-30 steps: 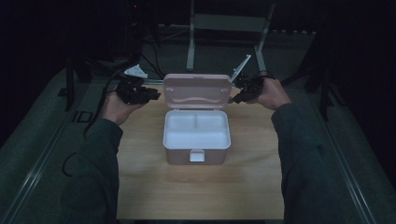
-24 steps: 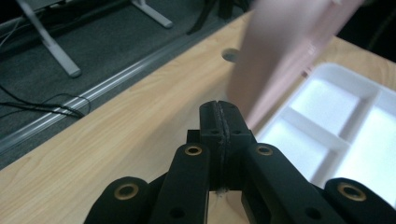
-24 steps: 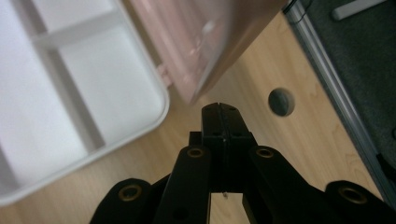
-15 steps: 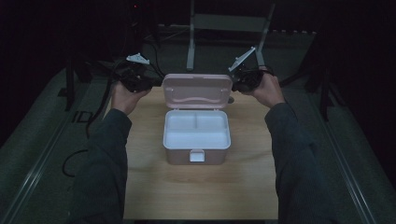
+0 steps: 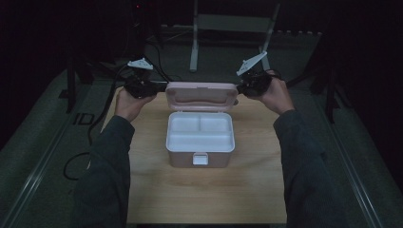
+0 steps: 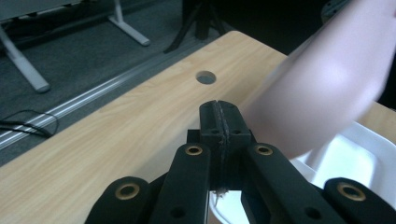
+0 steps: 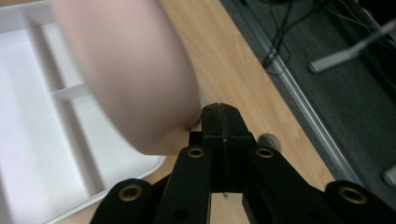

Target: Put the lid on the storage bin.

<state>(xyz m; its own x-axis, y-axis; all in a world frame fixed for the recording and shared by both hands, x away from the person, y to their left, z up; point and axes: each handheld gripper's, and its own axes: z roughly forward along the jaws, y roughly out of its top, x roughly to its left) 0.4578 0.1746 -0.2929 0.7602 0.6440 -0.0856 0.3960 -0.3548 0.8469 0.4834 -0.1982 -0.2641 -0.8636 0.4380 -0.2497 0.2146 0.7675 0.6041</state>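
Hands at either end of a raised lid frame this moment at a pale wooden table (image 5: 199, 190) with a round cable hole (image 6: 206, 77) near its far edge. The landmark is a pink plastic lunch box with a white divided tray inside (image 5: 200, 137), which sits at the middle of the table, its front latch (image 5: 200, 159) facing the person. Its pink rounded lid (image 5: 201, 95) stands tilted up behind the box, hinged at the rear rim, and by appearance it is propped there between the two tools so that it can be swung over the tray or steadied open; which of the two is intended cannot be told.

Both forearms, in dark grey sleeves (image 5: 114, 161), reach forward along either side of the box and bend inward at the wrists, so that each tool points level toward the lid's end. The left gripper (image 5: 161, 87) meets the lid's left corner; the right gripper (image 5: 239, 89) meets its right corner.

In the left gripper view the two black jaws are pressed together with nothing between them, the blurred pink lid (image 6: 322, 88) just beside their tip; they have just been closing, empty. In the right gripper view the jaws are likewise pressed together and empty, with the lid (image 7: 130, 74) touching or almost touching the tip, so the lid seems nudged rather than pinched.
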